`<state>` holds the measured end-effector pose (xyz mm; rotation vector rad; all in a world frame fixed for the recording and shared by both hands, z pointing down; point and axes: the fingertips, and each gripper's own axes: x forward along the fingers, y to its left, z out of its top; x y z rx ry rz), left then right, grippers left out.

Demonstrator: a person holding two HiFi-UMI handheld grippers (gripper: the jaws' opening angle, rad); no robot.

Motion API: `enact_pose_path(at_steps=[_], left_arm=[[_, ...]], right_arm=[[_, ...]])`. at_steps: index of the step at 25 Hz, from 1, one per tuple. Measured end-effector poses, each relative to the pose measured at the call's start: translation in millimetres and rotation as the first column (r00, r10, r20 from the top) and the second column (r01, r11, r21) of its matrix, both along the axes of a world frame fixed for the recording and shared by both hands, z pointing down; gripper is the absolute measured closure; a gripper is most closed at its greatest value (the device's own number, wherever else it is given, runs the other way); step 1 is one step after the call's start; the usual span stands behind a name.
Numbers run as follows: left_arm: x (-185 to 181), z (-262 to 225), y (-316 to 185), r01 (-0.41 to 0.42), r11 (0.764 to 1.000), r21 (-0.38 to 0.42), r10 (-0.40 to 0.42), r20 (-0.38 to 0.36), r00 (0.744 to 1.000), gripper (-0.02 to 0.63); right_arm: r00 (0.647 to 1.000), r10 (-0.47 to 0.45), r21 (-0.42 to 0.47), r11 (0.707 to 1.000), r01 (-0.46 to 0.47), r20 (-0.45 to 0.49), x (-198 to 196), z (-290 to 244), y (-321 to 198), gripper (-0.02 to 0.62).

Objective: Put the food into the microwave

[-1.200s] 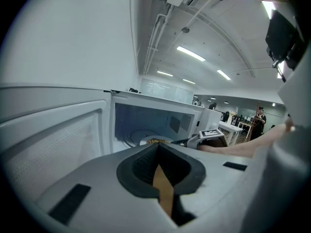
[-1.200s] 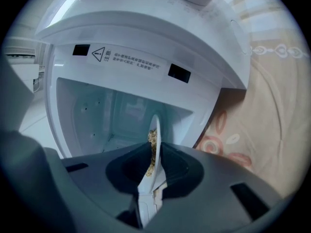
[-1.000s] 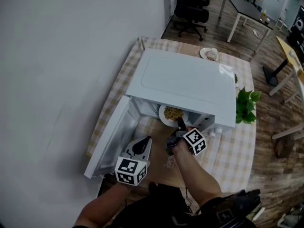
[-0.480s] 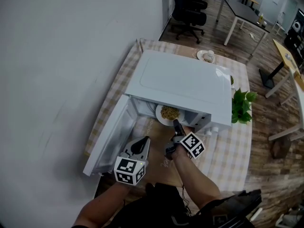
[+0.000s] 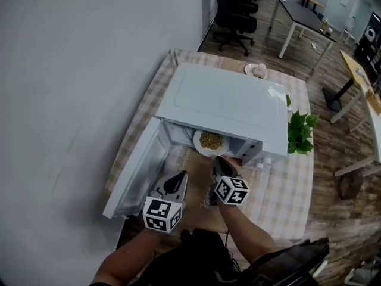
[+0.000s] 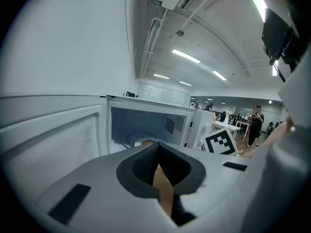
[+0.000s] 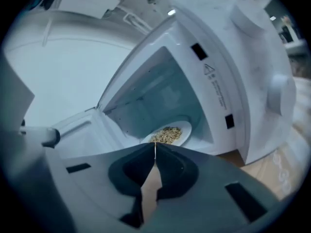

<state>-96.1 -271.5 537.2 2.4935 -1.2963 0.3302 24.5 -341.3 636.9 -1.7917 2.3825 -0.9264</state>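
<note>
Setting: seen from above, a white microwave (image 5: 226,103) stands on a checked tablecloth (image 5: 286,189), with a pale wall (image 5: 71,70) to its left.
Door: the microwave door (image 5: 134,168) is swung wide open to the left.
Food: a heap of yellowish food (image 5: 211,140) lies on a white plate (image 5: 199,143). The plate sits inside the microwave cavity, close to the front opening.
Right gripper: the right gripper (image 5: 219,161) is just in front of the opening. It points at the plate but stays apart from it. Its jaws have just been closing and meet tip to tip, with nothing between them.
Left gripper: the left gripper (image 5: 181,176) is beside the right one, facing the open cavity. Its jaws are together and empty.
Nearby: a green leafy plant (image 5: 299,133) stands just to the right of the microwave.
</note>
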Motion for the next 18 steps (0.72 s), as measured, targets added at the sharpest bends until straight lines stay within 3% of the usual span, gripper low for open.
enact_pose_path(at_steps=[3, 5, 18], left_arm=[[-1, 0, 0, 0.006, 1.0, 0.0, -0.006, -0.003, 1.0, 0.598], [-1, 1, 1, 0.008, 1.0, -0.003, -0.008, -0.002, 1.0, 0.598], [-9, -2, -2, 0.039, 0.999, 0.008, -0.039, -0.004, 0.999, 0.598]], right_arm=[[0.978, -0.087, -0.008, 0.996, 0.087, -0.191, -9, 4, 2, 0.586], [0.964, -0.115, -0.009, 0.993, 0.116, -0.238, -11, 7, 1, 0.586], [0.941, -0.162, -0.003, 0.986, 0.169, -0.297, -11, 19, -26, 0.586]])
